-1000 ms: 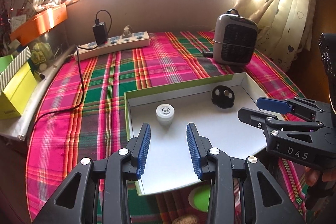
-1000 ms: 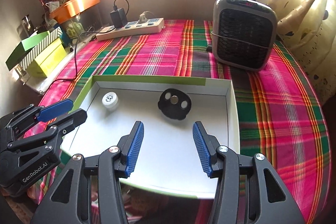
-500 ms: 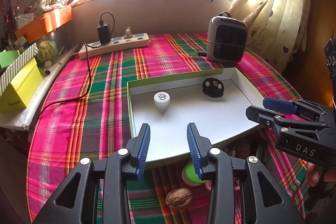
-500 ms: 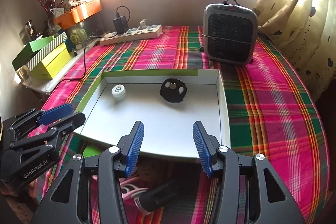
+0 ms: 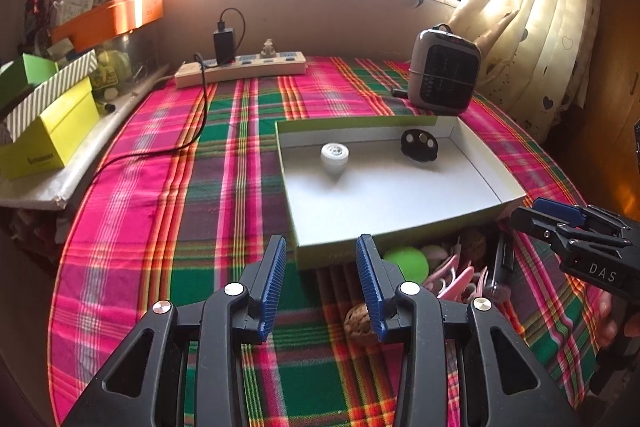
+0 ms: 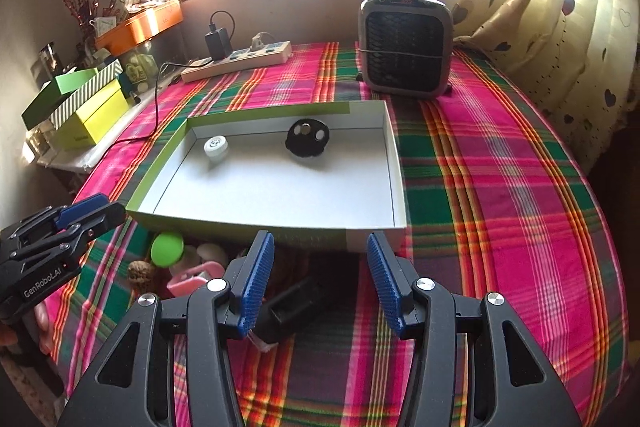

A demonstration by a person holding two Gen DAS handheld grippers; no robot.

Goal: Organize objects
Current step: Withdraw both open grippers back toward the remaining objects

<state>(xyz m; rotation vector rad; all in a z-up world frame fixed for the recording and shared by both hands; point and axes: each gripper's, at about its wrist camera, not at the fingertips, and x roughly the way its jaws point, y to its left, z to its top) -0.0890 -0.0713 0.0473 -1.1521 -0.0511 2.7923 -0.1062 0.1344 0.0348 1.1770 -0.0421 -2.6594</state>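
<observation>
A shallow white box lid with green sides (image 5: 384, 239) (image 6: 280, 227) lies on the plaid tablecloth. In it are a white round cap (image 5: 334, 155) (image 6: 216, 147) and a black round piece (image 5: 419, 145) (image 6: 308, 138). In front of the box lie a green ball (image 5: 406, 263) (image 6: 167, 247), a walnut (image 5: 358, 321) (image 6: 141, 271), pink clips (image 5: 452, 277) (image 6: 194, 277) and a black object (image 6: 292, 307). My left gripper (image 5: 322, 281) is open and empty before the box's near left corner. My right gripper (image 6: 318, 279) is open and empty before its near edge.
A grey fan heater (image 5: 444, 71) (image 6: 406, 45) stands behind the box. A power strip with a charger (image 5: 240, 67) (image 6: 236, 61) and its cable lie at the back. Yellow and green boxes (image 5: 44, 131) (image 6: 88, 111) sit on the left ledge. A curtain (image 5: 548, 27) hangs at the right.
Both grippers have drawn back from over the box toward the near table edge. The small objects in front of the box have come into view. Both stay open.
</observation>
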